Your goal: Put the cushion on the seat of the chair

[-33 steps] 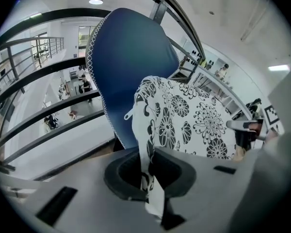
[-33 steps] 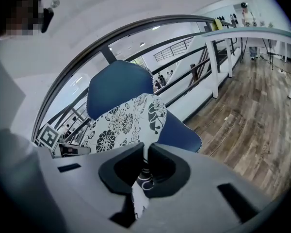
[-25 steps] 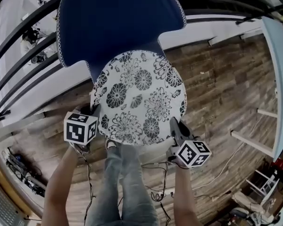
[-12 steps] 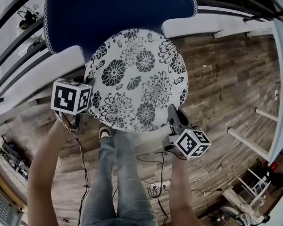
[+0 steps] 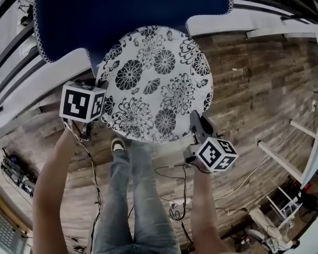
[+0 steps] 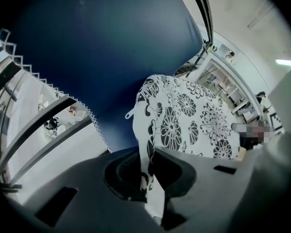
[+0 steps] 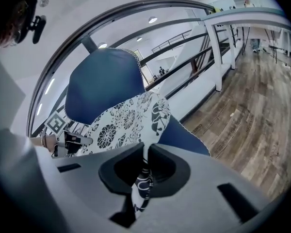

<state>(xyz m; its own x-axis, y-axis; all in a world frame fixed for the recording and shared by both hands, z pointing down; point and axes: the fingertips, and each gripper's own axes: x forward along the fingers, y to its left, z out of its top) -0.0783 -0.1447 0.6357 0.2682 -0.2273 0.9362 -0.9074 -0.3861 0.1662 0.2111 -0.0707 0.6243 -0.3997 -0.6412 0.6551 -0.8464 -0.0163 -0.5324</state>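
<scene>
I hold a round white cushion (image 5: 156,83) with black flower print by two opposite edges. My left gripper (image 5: 99,106) is shut on its left rim, and the fabric shows pinched between the jaws in the left gripper view (image 6: 148,178). My right gripper (image 5: 194,121) is shut on the near right rim, with the fabric pinched in the right gripper view (image 7: 143,178). The dark blue chair (image 5: 127,15) with a zigzag-trimmed edge lies just beyond the cushion, whose far edge overlaps it. In both gripper views, the cushion (image 7: 121,120) hangs in front of the blue chair (image 6: 97,47).
Dark railing bars (image 5: 10,73) and a white ledge run behind the chair. Wooden floor (image 5: 254,83) spreads to the right, with white table legs (image 5: 286,160) at the far right. Cables (image 5: 172,194) lie on the floor by the person's legs (image 5: 132,194).
The cushion and both grippers sit higher in the head view and the chair fills more of its top. The left gripper rose slightly; both grips are unchanged.
</scene>
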